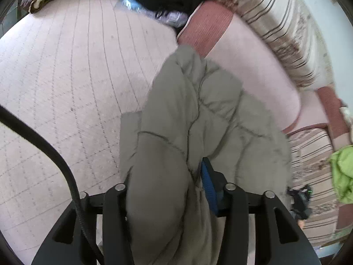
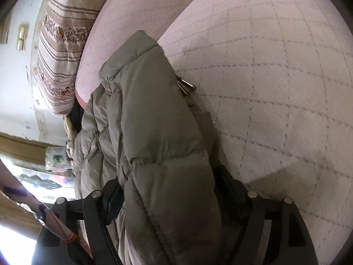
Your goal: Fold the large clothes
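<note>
The jacket [image 1: 189, 114], a grey-green quilted one, lies bunched on the bed [image 1: 66, 70], and a thick fold of it runs between the fingers of each of my tongs. In the left wrist view the padded cloth fills the gap of the left tongs [image 1: 167, 183]; the blue-faced finger [image 1: 207, 183] on the right side of the picture stands beside the fold, with a crease of cloth against it. I cannot tell whether the left pair presses the cloth or only stands around it. In the right wrist view the right tongs [image 2: 172, 190] are spread wide, and the jacket bulges between and over both fingers, hiding the pads. I read this pair as parted, with the cloth lying loose in the gap. A metal zip pull [image 2: 186, 87] hangs off the jacket's edge onto the bed.

The bed is covered by a pale pink sheet with a faint grid of stitched lines. A striped, flowered cushion [image 1: 284, 26] lies along its far side, against a pale wall [image 2: 15, 84]. Near the cushion sit dark clothes [image 1: 167, 0] and a clear plastic bag [image 1: 152, 11]. A bright green garment [image 1: 343, 172] lies at the right edge of the left view. A black cable [image 1: 44, 145] crosses the lower left of that view
</note>
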Demonstrator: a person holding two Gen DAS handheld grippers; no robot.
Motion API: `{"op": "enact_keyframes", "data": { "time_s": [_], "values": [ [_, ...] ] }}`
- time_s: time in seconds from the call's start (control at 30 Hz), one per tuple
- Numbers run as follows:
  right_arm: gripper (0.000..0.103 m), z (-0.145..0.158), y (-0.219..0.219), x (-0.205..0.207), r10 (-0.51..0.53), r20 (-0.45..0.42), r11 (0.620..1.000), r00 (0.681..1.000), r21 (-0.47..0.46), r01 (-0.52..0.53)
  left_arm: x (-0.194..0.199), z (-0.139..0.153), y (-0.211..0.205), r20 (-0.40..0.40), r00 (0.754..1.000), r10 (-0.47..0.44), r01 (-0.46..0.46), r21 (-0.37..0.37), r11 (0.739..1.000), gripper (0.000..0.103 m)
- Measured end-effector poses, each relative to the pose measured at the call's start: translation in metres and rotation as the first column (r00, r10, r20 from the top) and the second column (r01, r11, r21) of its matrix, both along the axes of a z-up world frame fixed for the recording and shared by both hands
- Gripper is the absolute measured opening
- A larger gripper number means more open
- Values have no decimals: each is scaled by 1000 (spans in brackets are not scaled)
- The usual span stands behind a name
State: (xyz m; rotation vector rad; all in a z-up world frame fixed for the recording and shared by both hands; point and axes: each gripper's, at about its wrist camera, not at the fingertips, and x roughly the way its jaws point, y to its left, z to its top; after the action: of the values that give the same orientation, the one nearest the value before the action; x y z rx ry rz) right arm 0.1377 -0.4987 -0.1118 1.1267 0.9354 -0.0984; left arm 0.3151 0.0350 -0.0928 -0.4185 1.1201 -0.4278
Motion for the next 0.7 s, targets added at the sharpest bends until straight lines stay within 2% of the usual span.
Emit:
{"op": "enact_keyframes", "data": {
  "time_s": [0.03,0.1,0.17,0.23,0.27,0.33,0.37,0.43,0.47,0.5,0.53,0.6,0.63,0.7],
  "values": [
    [84,0,0,0,3,0,1000,1000,1,-3,-3,4,10,11,1000,21,-21,-13,1000,62],
    [85,1,1,1,7,0,1000,1000,-9,-7,-4,7,28,30,997,78,-78,-4,997,75],
    [85,1,2,2,7,0,1000,1000,-15,-7,-2,-1,43,15,994,105,-105,12,994,77],
    [86,1,4,3,16,2,1000,1000,-17,-16,4,-19,46,-41,998,37,-39,-45,998,81],
    [87,1,5,4,19,2,1000,1000,-18,-19,8,-31,41,-82,996,-35,27,-98,995,81],
    [87,0,6,4,31,5,999,999,-10,-31,11,-52,21,-148,975,-167,139,-184,973,81],
    [87,-1,6,4,38,7,999,999,-1,-38,10,-58,11,-161,964,-213,180,-198,964,82],
    [81,-5,11,5,60,19,997,998,42,-60,3,-58,-16,-125,964,-234,221,-106,969,86],
    [74,-7,13,3,59,21,997,998,53,-60,1,-55,-23,-108,964,-243,236,-77,969,86],
    [68,-6,14,1,55,23,997,998,52,-56,-2,-49,-28,-92,965,-245,241,-61,969,81],
    [65,-5,15,-3,56,31,996,998,62,-58,-5,-43,-28,-85,966,-245,241,-55,969,68],
    [54,0,17,-10,63,40,995,997,70,-66,-14,-29,-22,-67,967,-246,242,-58,968,53],
    [52,5,20,-16,76,48,995,996,60,-78,-21,-22,-17,-54,967,-249,246,-62,967,48],
    [50,10,27,-28,103,53,993,993,46,-106,-34,-14,-12,-40,965,-259,258,-46,965,46]
  ]
}}
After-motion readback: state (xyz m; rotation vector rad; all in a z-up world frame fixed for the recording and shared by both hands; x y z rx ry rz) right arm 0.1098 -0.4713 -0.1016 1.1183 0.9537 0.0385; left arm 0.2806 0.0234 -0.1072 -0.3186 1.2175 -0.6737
